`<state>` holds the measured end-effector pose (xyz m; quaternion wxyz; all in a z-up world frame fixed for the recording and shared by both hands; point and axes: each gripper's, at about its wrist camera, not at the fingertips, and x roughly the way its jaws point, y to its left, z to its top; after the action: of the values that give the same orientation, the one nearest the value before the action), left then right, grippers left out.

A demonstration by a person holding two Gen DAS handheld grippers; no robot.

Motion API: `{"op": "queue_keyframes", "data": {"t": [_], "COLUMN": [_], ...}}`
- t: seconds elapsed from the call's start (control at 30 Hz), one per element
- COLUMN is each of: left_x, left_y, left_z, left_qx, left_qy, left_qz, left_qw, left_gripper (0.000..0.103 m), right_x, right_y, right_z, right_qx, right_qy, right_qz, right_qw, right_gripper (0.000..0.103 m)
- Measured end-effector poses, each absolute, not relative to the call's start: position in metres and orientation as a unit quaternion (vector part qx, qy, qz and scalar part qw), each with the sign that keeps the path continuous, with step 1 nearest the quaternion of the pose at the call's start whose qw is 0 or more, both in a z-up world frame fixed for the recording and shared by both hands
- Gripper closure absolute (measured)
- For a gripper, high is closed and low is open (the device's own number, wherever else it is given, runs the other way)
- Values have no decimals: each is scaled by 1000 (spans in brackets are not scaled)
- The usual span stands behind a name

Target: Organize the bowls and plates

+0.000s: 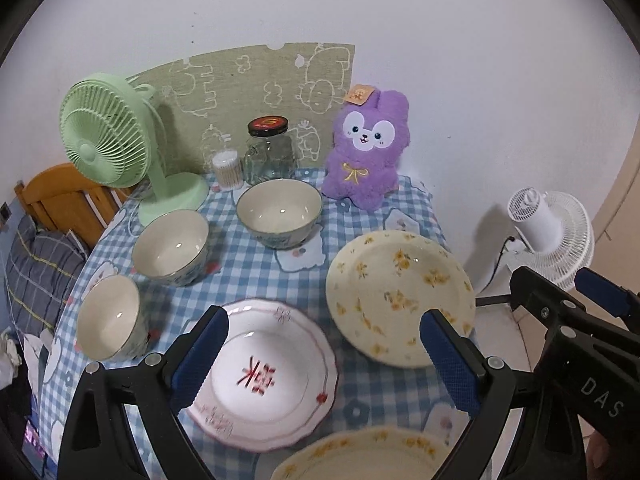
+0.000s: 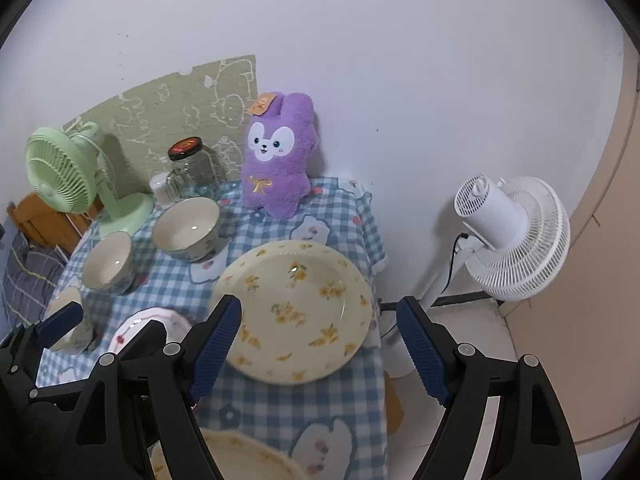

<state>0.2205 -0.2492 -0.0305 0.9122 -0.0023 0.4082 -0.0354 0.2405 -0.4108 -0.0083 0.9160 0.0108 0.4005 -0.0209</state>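
A blue checked table (image 1: pixel 248 276) holds three cream bowls: large (image 1: pixel 279 212), middle (image 1: pixel 171 247), small (image 1: pixel 109 317). A white plate with a red character (image 1: pixel 266 372) lies near the front. A yellow flowered plate (image 1: pixel 400 296) lies at the right, and shows in the right wrist view (image 2: pixel 296 308). Another yellow flowered plate (image 1: pixel 360 456) is at the front edge. My left gripper (image 1: pixel 324 360) is open above the white plate. My right gripper (image 2: pixel 320 352) is open above the yellow plate's near edge.
A green fan (image 1: pixel 108 136), a glass jar (image 1: pixel 270 152), a cotton swab tub (image 1: pixel 228 170) and a purple plush (image 1: pixel 366 148) stand at the back. A white floor fan (image 2: pixel 512 236) stands right of the table. A wooden chair (image 1: pixel 64 196) is at the left.
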Motion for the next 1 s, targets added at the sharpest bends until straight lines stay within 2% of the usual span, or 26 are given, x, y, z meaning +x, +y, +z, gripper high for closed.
{"op": "queue_keyframes", "data": {"t": [0.47,1.0], "left_x": [294,343], "left_y": [-270,-294], "left_z": [-83,-151], "left_qx": [-7,3], "left_qy": [436,490], "left_qz": [-21,-14], "left_qw": [900,872], "left_gripper": [5,8], "right_x": [314,356], "right_y": [-432,-450], "right_z": [-68,-141], "right_qx": [27,39], "right_qy": [432,480], "right_qz": [-19,-29], "right_qw": [901,876], "right_gripper": [21,21]}}
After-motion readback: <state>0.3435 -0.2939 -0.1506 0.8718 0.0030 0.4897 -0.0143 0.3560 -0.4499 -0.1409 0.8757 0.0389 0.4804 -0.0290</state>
